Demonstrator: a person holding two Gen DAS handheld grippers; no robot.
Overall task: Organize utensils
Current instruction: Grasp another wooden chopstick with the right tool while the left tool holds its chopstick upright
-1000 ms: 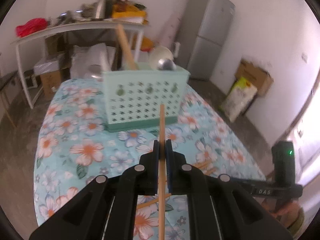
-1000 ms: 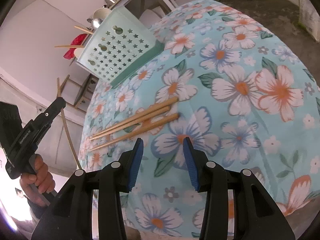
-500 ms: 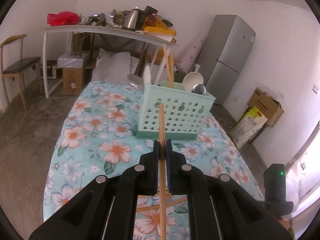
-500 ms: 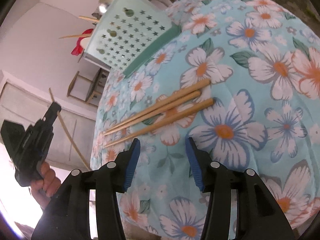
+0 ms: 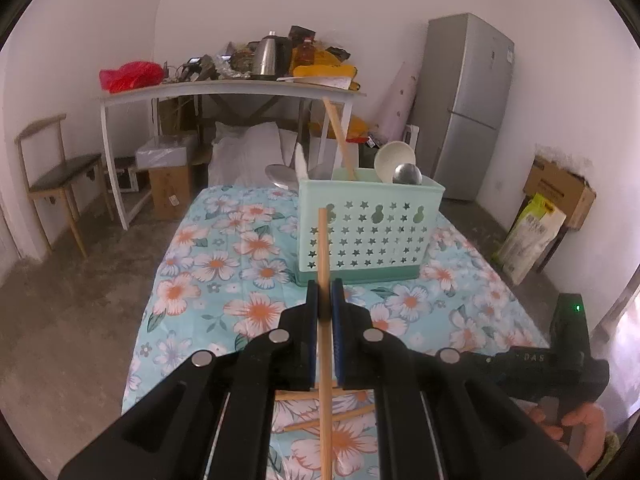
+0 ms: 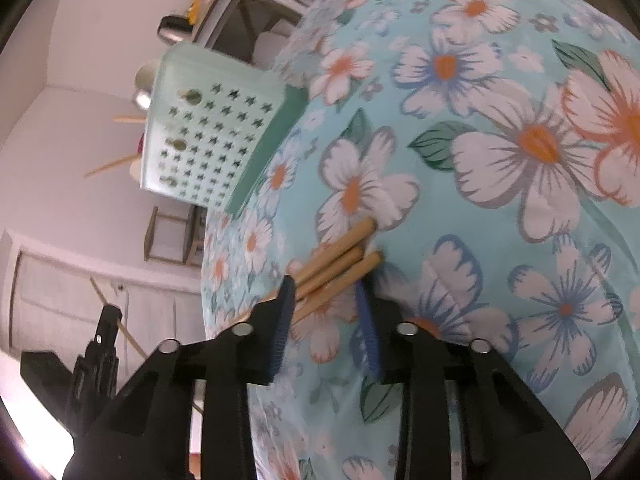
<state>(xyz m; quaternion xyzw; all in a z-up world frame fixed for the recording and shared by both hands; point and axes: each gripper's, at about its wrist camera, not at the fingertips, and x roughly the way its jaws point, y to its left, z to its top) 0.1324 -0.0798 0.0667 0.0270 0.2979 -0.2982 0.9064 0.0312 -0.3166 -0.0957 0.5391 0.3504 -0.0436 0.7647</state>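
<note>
Chopsticks [image 6: 336,268] — three loose wooden ones — lie side by side on the floral tablecloth [image 6: 500,128] at centre frame in my right wrist view, their blunt ends aimed toward the upper right. My right gripper [image 6: 326,292] sits low over them with its blue-padded jaws straddling the bundle; the jaws have just been closing, and the sticks are between them. A gap still shows beside the right pad, and I cannot tell whether the left pad touches the wood, so I read no grip here. The picture is blurred.

In my left wrist view, the left gripper [image 5: 325,296] is clamped tight on a single chopstick [image 5: 323,256], which runs straight up the middle of the frame from the bottom edge, its tip overlapping the front wall of the mint-green utensil basket [image 5: 384,236]. The basket stands upright on the cloth, just right of centre, and holds a wooden stick [image 5: 338,136] leaning left, a white ladle [image 5: 394,156] and a metal ladle [image 5: 406,174]. A metal spoon [image 5: 282,176] shows at its left rear corner.

Behind the table — upper centre — a cluttered white table [image 5: 224,88] carries a kettle [image 5: 266,56] and a red bag [image 5: 130,76]. A grey refrigerator [image 5: 470,104] stands at upper right, a chair [image 5: 52,176] at far left. The right-hand device [image 5: 560,356] shows at lower right, a hand [image 5: 572,436] gripping it.
</note>
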